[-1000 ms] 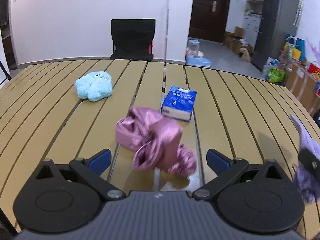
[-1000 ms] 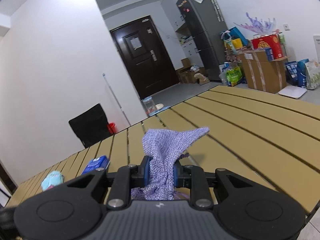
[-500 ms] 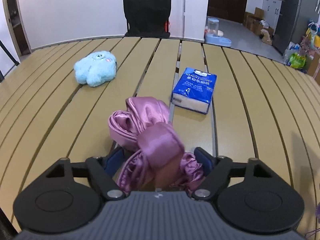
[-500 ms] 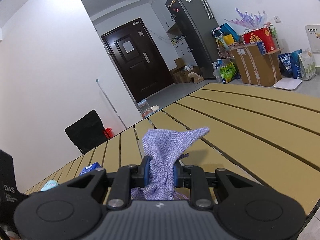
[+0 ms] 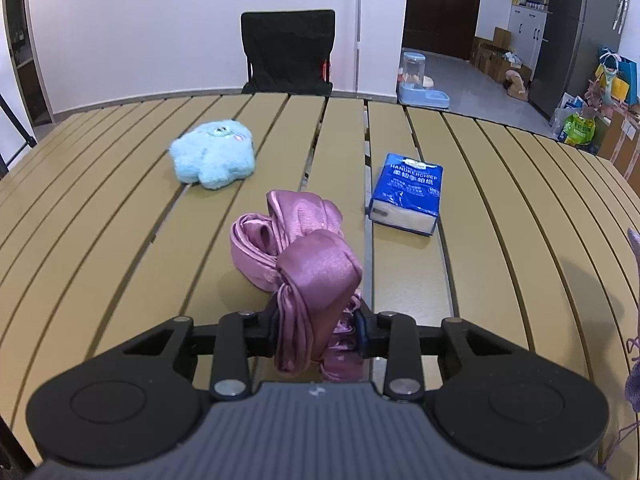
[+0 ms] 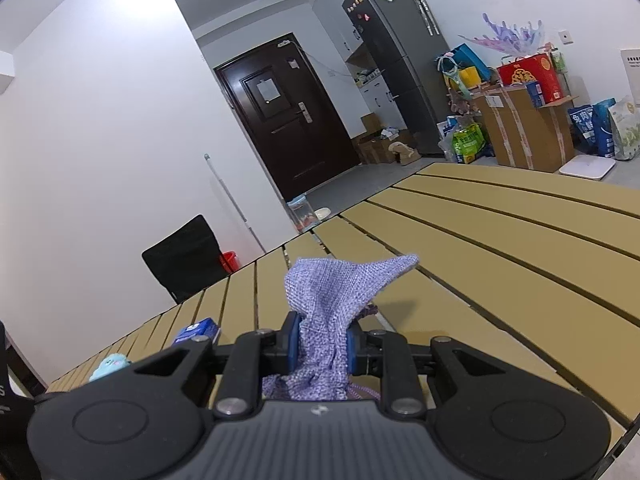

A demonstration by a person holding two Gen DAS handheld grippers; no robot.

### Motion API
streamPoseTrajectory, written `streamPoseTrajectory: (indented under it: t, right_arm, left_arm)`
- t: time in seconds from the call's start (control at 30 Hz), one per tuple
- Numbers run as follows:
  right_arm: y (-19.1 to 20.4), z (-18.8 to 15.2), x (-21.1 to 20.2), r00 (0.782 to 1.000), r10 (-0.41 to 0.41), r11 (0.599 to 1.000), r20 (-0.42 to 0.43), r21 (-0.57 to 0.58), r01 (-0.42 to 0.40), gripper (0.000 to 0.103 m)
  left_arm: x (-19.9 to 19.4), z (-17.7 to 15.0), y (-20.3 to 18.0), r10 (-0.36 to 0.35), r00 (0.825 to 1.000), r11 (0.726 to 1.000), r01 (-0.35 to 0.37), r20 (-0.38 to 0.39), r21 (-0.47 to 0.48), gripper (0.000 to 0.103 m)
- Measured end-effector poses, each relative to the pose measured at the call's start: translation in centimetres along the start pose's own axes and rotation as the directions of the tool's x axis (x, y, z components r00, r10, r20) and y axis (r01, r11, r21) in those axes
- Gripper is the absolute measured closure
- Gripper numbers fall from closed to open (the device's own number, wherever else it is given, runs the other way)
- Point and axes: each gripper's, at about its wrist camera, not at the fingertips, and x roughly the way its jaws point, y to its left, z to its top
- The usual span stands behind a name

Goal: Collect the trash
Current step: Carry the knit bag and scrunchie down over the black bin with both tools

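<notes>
Left claw [image 5: 318, 326] at lower centre of its view: jaws have just been closing and now pinch the near end of a pink satin cloth [image 5: 298, 248]; the rest of it lies bunched on the slatted tan counter [image 5: 500, 208]. Beyond, upper left, a light-blue plush toy [image 5: 214, 154]; right of centre, a blue tissue pack [image 5: 406, 194]. Right claw [image 6: 319, 346] clamped tight on a purple knitted cloth [image 6: 334, 296], its corner sticking up above the counter.
</notes>
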Motion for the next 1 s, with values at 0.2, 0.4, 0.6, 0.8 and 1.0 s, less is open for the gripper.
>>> streamPoseTrajectory:
  t: [0.2, 0.4, 0.6, 0.8, 1.0]
  right_arm:
    - [0.7, 0.0, -0.7, 0.999, 0.039, 0.999, 0.005, -0.026, -0.039, 0.082]
    - [1.9, -0.7, -2.3, 0.996, 0.088, 0.994, 0.002, -0.067, -0.088, 0.082]
    - [3.1, -1.2, -5.2, 0.991, 0.132, 0.984, 0.01, -0.125, -0.13, 0.082]
    - [3.4, -1.2, -8.5, 0.985, 0.166, 0.973, 0.038, -0.17, -0.157, 0.082]
    - [3.8, -1.7, -11.4, 0.981, 0.187, 0.958, 0.046, -0.229, -0.172, 0.082]
  left_arm:
    - [-2.7, -0.9, 0.5, -0.018, 0.999, 1.0, 0.016, 0.048, 0.024, 0.069]
    - [-6.1, -2.5, 1.0, -0.055, 0.995, 0.998, 0.052, 0.081, 0.047, 0.069]
    - [-9.6, -4.1, 1.7, -0.09, 0.989, 0.995, 0.084, 0.114, 0.063, 0.069]
    - [-13.2, -5.9, 2.3, -0.125, 0.981, 0.99, 0.115, 0.146, 0.08, 0.069]
    - [-15.9, -7.8, 3.1, -0.158, 0.973, 0.985, 0.144, 0.167, 0.093, 0.069]
